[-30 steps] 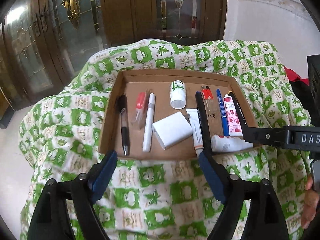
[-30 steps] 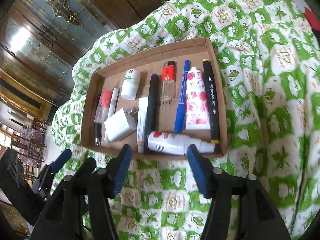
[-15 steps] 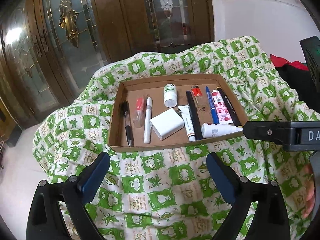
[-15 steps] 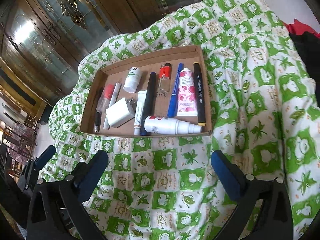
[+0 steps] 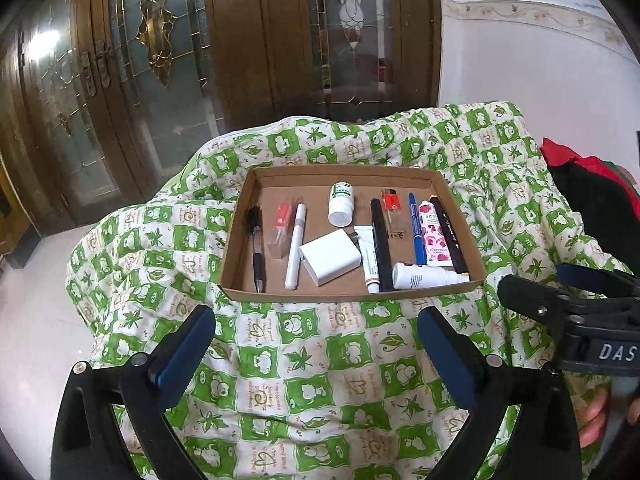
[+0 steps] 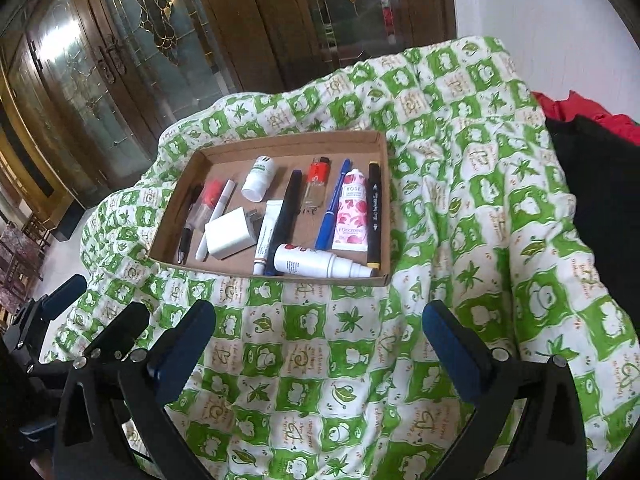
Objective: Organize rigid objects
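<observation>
You are holding both tools spread wide with nothing between the pads: the left tool and the right tool are hovering over the green-and-white patterned quilt, short of the shallow brown cardboard tray that is carrying every item. Left tool's jaws have just been opening, empty. Everything in there is looking light and stiff. The white plastic spray bottle lying crosswise at the near edge is round and probably slick, so pinch it mid-barrel; the white square charger block is offering flat faces; the pink floral hand-cream tube may dent, so take it near the cap. The tray itself is sitting on soft bedding and could tip. The left wrist view is showing the other tool and your fingers at its right edge; the right wrist view is reading the tube's lettering more clearly.
</observation>
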A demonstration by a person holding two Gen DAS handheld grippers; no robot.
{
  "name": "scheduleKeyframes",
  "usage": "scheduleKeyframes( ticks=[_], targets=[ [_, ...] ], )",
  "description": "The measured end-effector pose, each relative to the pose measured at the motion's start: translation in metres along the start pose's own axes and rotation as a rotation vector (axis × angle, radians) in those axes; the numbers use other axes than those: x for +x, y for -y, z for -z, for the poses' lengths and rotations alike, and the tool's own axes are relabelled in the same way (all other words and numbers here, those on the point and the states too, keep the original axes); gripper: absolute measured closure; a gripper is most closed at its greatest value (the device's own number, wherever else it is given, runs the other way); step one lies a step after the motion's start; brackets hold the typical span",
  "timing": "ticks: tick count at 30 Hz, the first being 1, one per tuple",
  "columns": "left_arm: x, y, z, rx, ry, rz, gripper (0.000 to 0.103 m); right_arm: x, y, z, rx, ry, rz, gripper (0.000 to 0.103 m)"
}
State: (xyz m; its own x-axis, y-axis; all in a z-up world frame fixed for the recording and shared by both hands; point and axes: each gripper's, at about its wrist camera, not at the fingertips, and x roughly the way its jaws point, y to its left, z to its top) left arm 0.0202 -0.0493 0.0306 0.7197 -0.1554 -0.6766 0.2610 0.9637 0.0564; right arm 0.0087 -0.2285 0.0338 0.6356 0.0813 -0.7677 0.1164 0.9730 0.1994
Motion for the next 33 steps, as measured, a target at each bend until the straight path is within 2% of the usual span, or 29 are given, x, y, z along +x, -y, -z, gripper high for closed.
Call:
scheduleKeyframes(
  ticks=[7, 17, 26, 33],
  targets=[
    [0.0, -0.005, -0.007, -0.038, -0.01, 0.017, 0.001, -0.016, 0.017, -0.006, 0.067, 0.063, 0.016, 0.0],
    [0.021, -0.006, -0.021, -0.048, -0.079, 0.019, 0.001, -0.014, 0.017, -0.006, 0.068, 0.045, 0.015, 0.0],
    [0.019, -0.007, -0.027, -0.048, -0.065, -0.035, 0.001, -0.011, 0.017, -0.005, 0.066, 0.032, 0.016, 0.0],
    [0.015, -0.008, -0.026, -0.044, -0.05, -0.021, 0.001, -0.008, 0.017, -0.004, 0.069, 0.014, 0.016, 0.0]
  ],
)
